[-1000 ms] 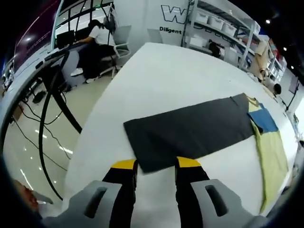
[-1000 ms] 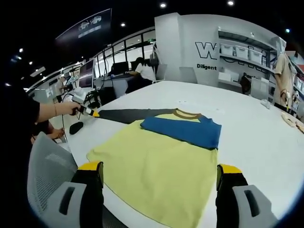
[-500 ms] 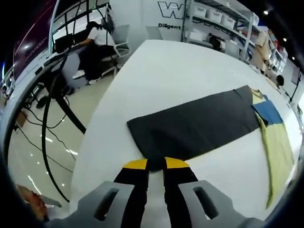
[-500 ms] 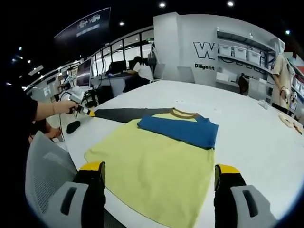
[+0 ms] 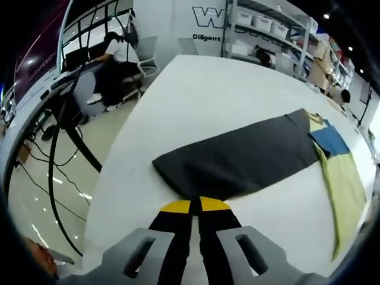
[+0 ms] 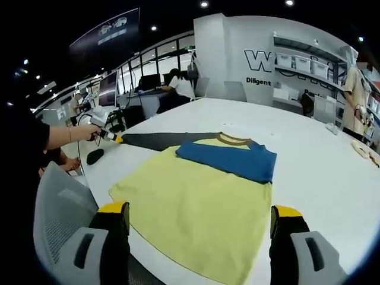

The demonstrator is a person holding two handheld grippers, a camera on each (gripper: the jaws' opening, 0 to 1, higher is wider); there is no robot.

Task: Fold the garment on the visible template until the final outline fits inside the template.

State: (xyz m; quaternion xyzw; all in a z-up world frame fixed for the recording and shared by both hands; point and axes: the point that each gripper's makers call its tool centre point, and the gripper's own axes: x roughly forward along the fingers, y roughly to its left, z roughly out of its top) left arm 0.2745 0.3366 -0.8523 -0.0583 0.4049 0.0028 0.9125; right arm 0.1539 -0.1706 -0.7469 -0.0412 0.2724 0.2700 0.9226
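left gripper (image 5: pixel 195 206), jaws pressed together on the end of the dark sleeve (image 5: pixel 237 161) of the yellow shirt (image 6: pixel 202 208) spread on the white table (image 5: pixel 196 95); right gripper (image 6: pixel 199 215), jaws spread wide, hovering over the shirt's hem.

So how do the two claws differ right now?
The left claw is shut, pinching the end of the dark sleeve; the right claw is wide open and holds nothing. The left sits at the sleeve's far tip; the right hangs above the yellow shirt body's hem. Both have yellow-tipped black jaws.
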